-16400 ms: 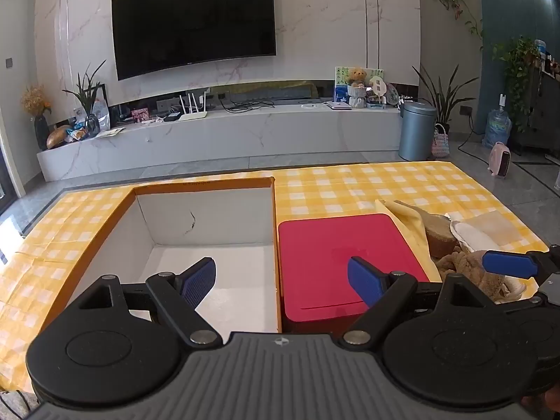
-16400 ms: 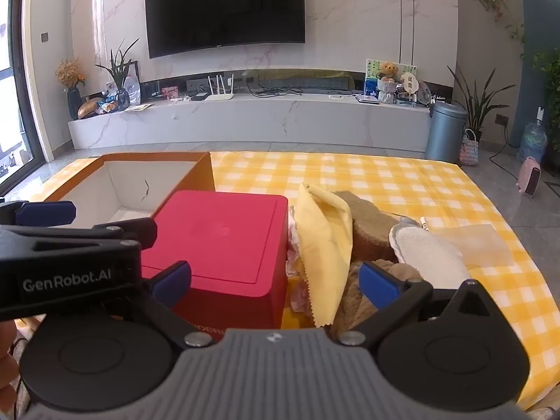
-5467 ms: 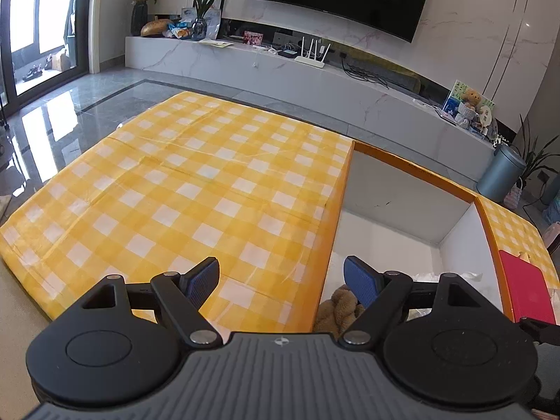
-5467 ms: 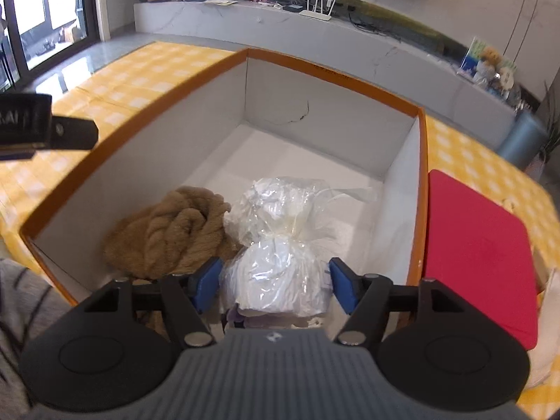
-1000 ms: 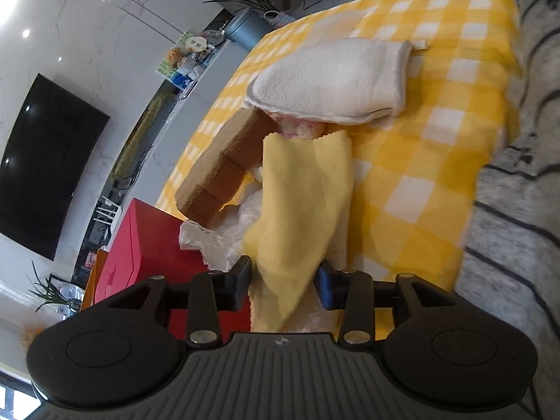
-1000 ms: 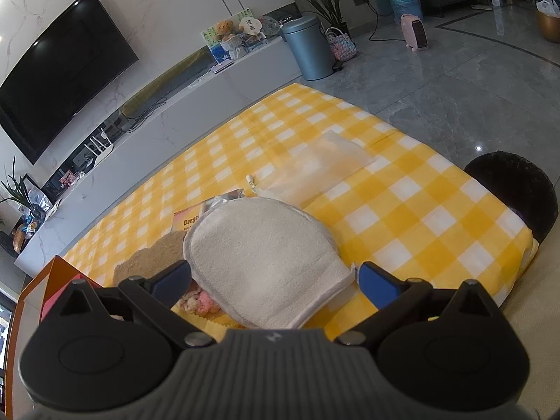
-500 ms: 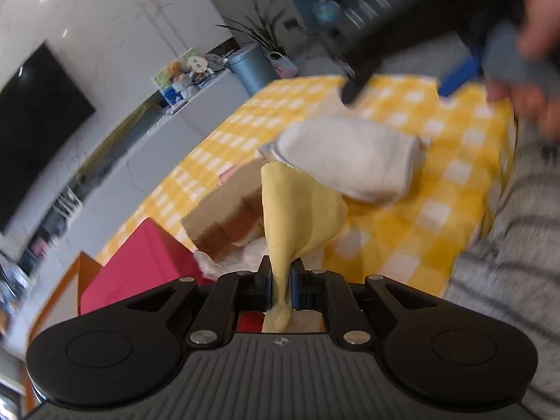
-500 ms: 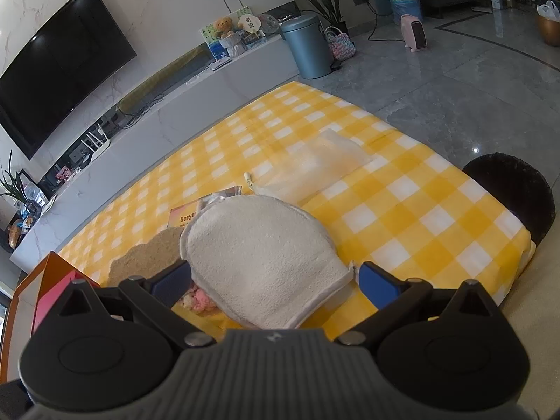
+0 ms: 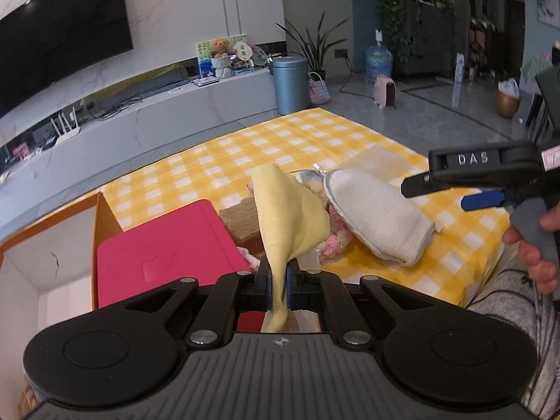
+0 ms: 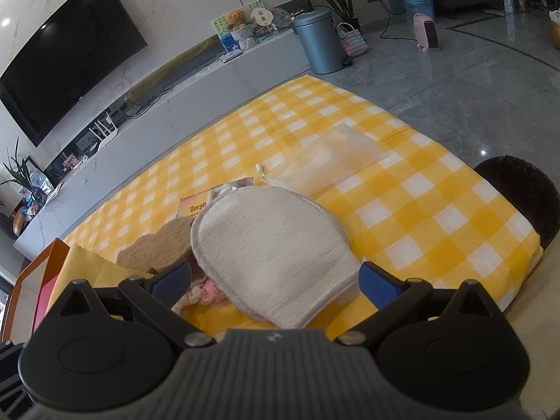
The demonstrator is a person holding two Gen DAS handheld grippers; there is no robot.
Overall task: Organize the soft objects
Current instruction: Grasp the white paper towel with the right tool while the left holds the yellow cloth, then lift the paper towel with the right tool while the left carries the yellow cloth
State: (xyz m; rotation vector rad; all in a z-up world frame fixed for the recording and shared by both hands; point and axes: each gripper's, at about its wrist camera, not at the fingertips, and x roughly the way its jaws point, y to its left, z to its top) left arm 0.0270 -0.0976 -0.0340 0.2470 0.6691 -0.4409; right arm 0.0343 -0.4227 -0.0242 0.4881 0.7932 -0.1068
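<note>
My left gripper (image 9: 278, 273) is shut on a yellow cloth (image 9: 290, 220), its jaws still squeezing closed, and the cloth hangs lifted above the pile. It also shows as a yellow cloth (image 10: 91, 266) at the left edge of the right wrist view. Beneath it lie a brown sponge (image 9: 241, 222), a pink knitted item (image 9: 336, 236) and a white mitt (image 9: 374, 213). My right gripper (image 10: 273, 278) stands open just above the near end of the white mitt (image 10: 273, 252), touching nothing. The left wrist view shows the right gripper (image 9: 434, 196) at the right, held by a hand (image 9: 535, 245).
A red box (image 9: 164, 255) sits left of the pile, and beside it an open orange-rimmed box (image 9: 45, 269). A clear plastic bag (image 10: 336, 161) and a booklet (image 10: 192, 206) lie farther back on the yellow checked cloth. A black round object (image 10: 521, 196) stands past the table's right edge.
My left gripper closed on the yellow cloth, then rose and rolled upright, drawing the cloth up off the pile. The right gripper stayed open over the white mitt.
</note>
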